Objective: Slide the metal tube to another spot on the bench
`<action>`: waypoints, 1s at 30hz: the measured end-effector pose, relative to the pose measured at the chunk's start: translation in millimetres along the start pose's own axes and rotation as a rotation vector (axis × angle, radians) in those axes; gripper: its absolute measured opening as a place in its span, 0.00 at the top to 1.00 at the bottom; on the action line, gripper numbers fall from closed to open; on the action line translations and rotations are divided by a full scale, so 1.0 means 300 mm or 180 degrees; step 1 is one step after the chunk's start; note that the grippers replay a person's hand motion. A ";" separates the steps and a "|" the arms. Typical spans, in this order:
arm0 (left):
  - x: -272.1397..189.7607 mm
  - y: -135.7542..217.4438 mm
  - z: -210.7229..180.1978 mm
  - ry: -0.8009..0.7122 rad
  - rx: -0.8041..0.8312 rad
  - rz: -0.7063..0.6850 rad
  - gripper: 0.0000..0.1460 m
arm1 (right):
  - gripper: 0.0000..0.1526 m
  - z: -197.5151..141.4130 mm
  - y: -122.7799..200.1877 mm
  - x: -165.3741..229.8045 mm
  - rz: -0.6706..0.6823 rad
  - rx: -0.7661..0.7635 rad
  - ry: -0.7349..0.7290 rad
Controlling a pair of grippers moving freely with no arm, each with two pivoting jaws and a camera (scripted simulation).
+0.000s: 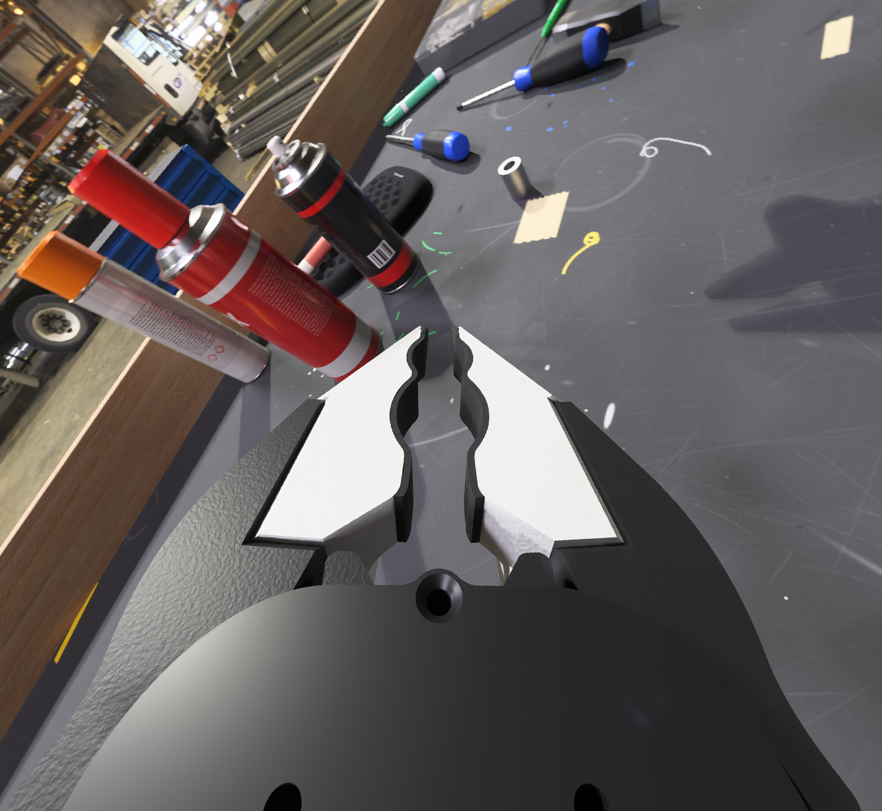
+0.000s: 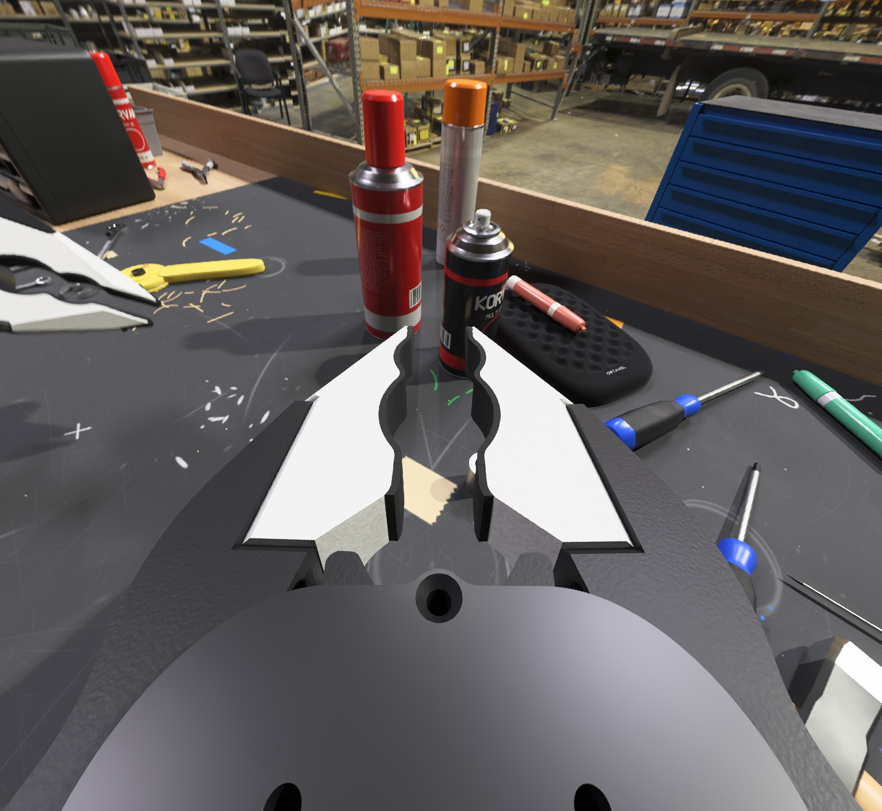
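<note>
Tube (image 1: 514,177) is standing upright beside a tape patch (image 1: 540,217), right of the spray cans. Right gripper (image 2: 438,335) is hovering over it, jaws narrowly parted, empty; left gripper (image 1: 440,332) likewise. Off-centre pushing is risking tipping it.

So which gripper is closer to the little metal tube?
Right. The right gripper is above the metal tube, which peeks out beside its finger. The left gripper is farther off, near the spray cans.
</note>
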State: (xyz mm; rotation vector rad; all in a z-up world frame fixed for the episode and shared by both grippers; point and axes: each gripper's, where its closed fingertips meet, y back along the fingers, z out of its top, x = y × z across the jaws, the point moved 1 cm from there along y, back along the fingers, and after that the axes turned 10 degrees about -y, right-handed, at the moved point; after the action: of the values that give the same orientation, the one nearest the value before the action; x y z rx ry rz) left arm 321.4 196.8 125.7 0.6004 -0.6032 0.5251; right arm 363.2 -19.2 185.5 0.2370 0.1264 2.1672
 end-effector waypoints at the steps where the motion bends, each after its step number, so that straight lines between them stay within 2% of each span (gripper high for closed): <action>1: 0.013 0.007 -0.002 0.0033 -0.0013 0.0040 0.94 | 0.86 -0.008 -0.008 0.006 0.0007 0.0038 0.0024; 9: 0.132 0.098 0.015 0.0482 -0.0313 0.0280 0.93 | 0.86 -0.094 -0.063 0.005 0.0107 0.0394 -0.0066; 16: 0.199 0.139 -0.038 0.0596 -0.0296 0.0494 0.93 | 0.86 -0.141 -0.095 0.019 0.0123 0.0588 0.0048; 23: 0.230 0.154 -0.064 0.0493 -0.0208 0.0653 0.93 | 0.86 -0.121 -0.084 0.012 0.0197 0.0435 -0.0143; 30: 0.269 0.183 -0.094 0.0591 -0.0186 0.0754 0.93 | 0.85 -0.153 -0.108 0.041 0.0266 0.0592 -0.0043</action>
State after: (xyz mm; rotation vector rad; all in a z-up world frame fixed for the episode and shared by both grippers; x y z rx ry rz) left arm 355.2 276.2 179.1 0.4210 -0.5139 0.7741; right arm 372.4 9.3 136.5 0.3687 0.3163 2.2377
